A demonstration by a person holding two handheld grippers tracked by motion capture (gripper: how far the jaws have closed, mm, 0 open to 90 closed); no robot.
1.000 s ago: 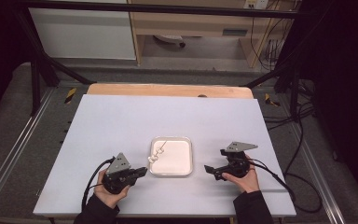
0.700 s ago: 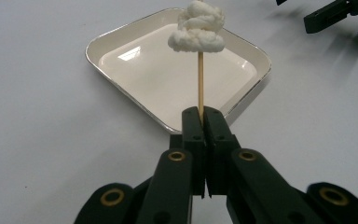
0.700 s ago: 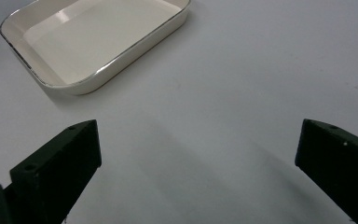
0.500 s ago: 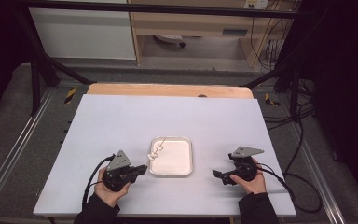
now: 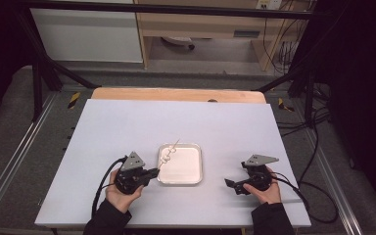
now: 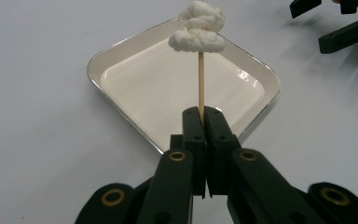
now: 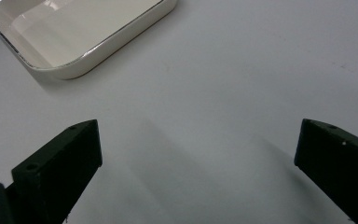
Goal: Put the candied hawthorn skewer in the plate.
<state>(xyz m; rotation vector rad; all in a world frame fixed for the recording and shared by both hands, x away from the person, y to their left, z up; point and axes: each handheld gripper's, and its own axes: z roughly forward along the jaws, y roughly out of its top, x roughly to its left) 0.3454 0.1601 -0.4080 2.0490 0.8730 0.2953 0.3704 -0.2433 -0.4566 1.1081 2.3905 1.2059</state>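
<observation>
Skewer (image 6: 201,81) in our left gripper (image 6: 204,111): a thin wooden stick, pinched at its lower end between the two black jaws, which stand pressed together on it; at the far end of the stick sits a lump of white fluffy stuff (image 6: 198,28), cotton-like, though we cannot tell just what it is; in the left gripper view that lump hangs above the far corner of a shallow white square tray (image 6: 256,107), and the stick runs over the tray's bare floor without touching it as far as we can see; in the high view the same skewer (image 5: 171,149) slants up from the left gripper (image 5: 152,172), which lies at the tray's left edge, and the white lump (image 5: 166,157) shows over the tray's upper left part; the tray (image 5: 196,180) rests on the pale table (image 5: 127,122), between our two hands; our right gripper (image 5: 230,184) sits well to the right of the tray, low over the table, its jaws spread wide with nothing between them; the right gripper view shows those two jaws far apart over bare tabletop, with a corner of the tray (image 7: 121,35) at upper left
</observation>
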